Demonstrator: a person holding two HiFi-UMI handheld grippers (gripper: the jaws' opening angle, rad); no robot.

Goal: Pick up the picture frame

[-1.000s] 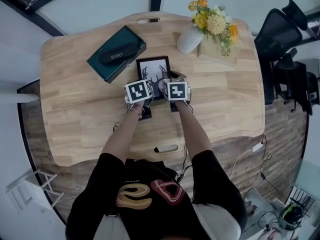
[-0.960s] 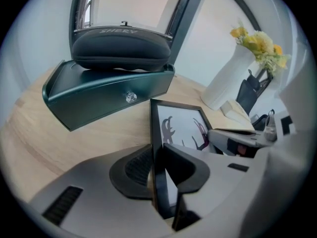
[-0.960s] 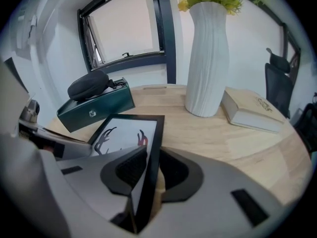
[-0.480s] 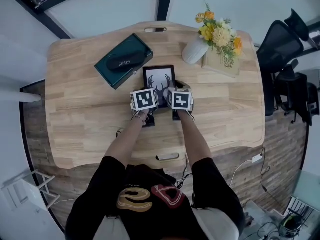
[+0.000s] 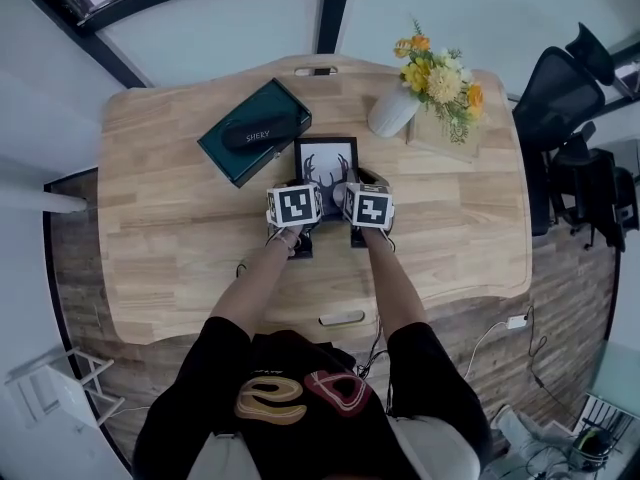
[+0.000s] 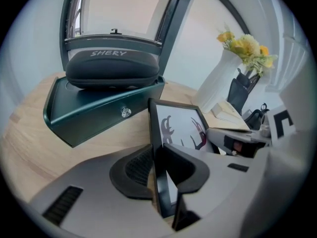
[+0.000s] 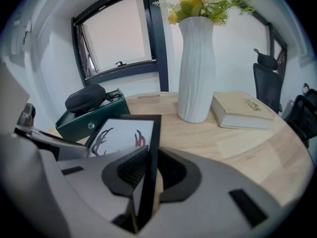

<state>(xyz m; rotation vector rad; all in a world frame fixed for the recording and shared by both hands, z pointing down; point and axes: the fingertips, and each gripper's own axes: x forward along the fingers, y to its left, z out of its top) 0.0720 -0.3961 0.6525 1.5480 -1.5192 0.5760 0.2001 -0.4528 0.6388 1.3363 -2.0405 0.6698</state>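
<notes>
Left claw [image 6: 161, 168] clamps the picture frame [image 5: 326, 160] by its left edge; my right claw [image 7: 148, 175], jaws just closing, clamps the right.

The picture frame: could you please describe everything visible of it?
The picture frame is a thin black rectangle around a white print of dark antlers with a red mark. It is between the green case and white vase. The left claw clamps its left edge; the right claw, whose jaws have just been closing, clamps its right edge.

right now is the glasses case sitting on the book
No, the glasses case rests on the green box, apart from the book.
</notes>
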